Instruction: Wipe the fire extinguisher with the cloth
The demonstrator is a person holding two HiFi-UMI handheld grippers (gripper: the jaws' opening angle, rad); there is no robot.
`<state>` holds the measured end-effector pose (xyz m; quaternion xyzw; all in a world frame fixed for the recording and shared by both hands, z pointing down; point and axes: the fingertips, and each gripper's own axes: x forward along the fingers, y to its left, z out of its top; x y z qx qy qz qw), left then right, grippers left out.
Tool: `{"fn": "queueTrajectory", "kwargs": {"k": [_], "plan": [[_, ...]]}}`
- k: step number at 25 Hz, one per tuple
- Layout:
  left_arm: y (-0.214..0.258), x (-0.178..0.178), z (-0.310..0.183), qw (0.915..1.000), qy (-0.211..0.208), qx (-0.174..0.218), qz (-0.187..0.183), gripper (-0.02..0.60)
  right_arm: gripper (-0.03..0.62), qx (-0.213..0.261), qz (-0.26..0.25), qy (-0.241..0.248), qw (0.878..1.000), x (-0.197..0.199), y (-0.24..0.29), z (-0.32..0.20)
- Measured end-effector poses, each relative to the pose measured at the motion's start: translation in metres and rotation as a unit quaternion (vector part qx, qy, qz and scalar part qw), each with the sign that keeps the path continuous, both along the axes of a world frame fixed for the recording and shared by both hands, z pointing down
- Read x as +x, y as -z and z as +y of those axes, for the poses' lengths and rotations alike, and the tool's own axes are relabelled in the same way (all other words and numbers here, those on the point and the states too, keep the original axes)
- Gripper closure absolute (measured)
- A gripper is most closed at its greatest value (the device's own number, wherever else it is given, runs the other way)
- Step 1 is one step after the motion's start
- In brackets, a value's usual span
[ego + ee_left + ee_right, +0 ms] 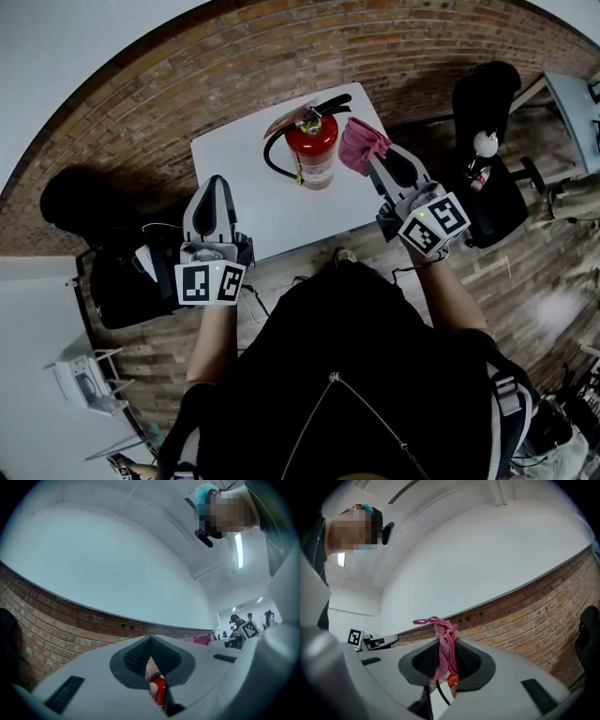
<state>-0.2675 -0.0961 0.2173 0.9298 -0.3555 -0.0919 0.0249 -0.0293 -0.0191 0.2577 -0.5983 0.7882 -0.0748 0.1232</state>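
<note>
A red fire extinguisher (313, 147) with a black hose stands upright on the small white table (234, 173). My right gripper (367, 150) is shut on a pink cloth (360, 142), held just right of the extinguisher's body; whether the cloth touches it I cannot tell. In the right gripper view the pink cloth (444, 646) sticks up between the jaws. My left gripper (218, 187) hangs over the table's left front part, apart from the extinguisher, jaws together with nothing in them. Through its jaws a sliver of the red extinguisher (158, 690) shows.
A curved brick wall (187, 84) runs behind the table. A black office chair (487, 103) stands at the right, a dark bag (122, 281) on the floor at the left. A white rack (84, 380) sits at the lower left.
</note>
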Motion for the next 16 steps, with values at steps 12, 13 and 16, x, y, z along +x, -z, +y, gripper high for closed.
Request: {"fn": "queueTrajectory", "kwargs": {"k": [12, 13, 16], "plan": [[-0.008, -0.004, -0.001, 0.9999, 0.008, -0.011, -0.003, 0.575, 0.500, -0.012, 0.017, 0.014, 1.000, -0.014, -0.006, -0.005], [-0.009, -0.004, 0.000, 0.9999, 0.008, -0.011, -0.003, 0.575, 0.500, -0.012, 0.017, 0.015, 1.000, -0.014, -0.006, -0.005], [-0.009, -0.004, 0.001, 0.9999, 0.008, -0.013, -0.004, 0.574, 0.500, -0.014, 0.017, 0.017, 1.000, -0.015, -0.005, -0.005]]}}
